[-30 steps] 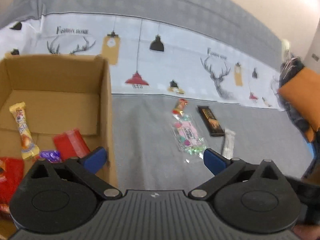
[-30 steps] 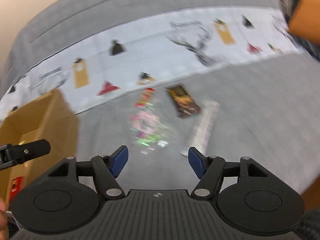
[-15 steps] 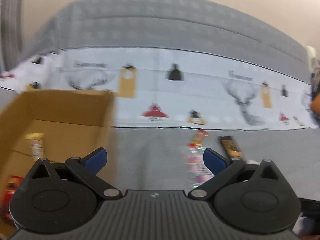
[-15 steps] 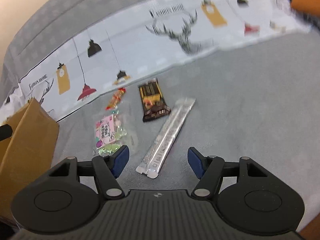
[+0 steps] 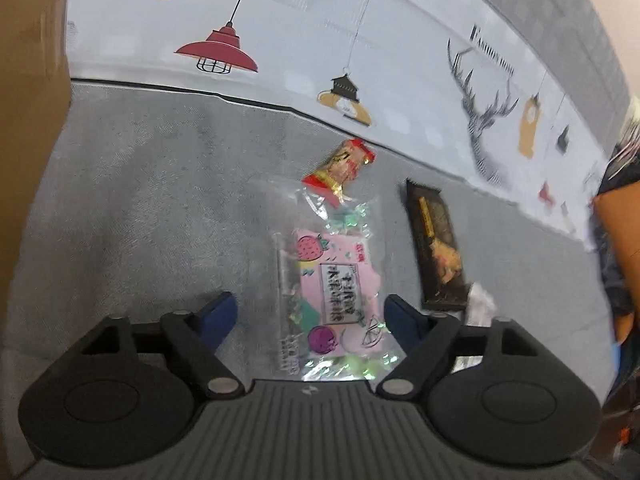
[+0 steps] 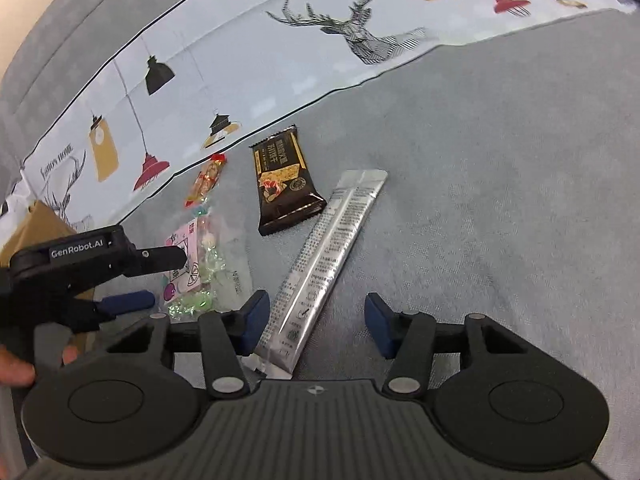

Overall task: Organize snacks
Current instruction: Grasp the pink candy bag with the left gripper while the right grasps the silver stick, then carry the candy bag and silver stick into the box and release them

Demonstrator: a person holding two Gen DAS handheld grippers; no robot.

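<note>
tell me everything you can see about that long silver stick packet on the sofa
The silver stick packet is a long, narrow sachet of shiny foil-like material, printed with fine dark text and small symbols, sealed flat at both ends. It lies flat on the grey sofa seat, running diagonally. Its near end sits between the open fingers of the right gripper, unclamped. Its upper part lies against the dark chocolate bar wrapper, whether touching is unclear.

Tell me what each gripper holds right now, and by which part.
Nothing. The left gripper is open over the pink candy bag; the right gripper is open over the silver stick packet.
</note>
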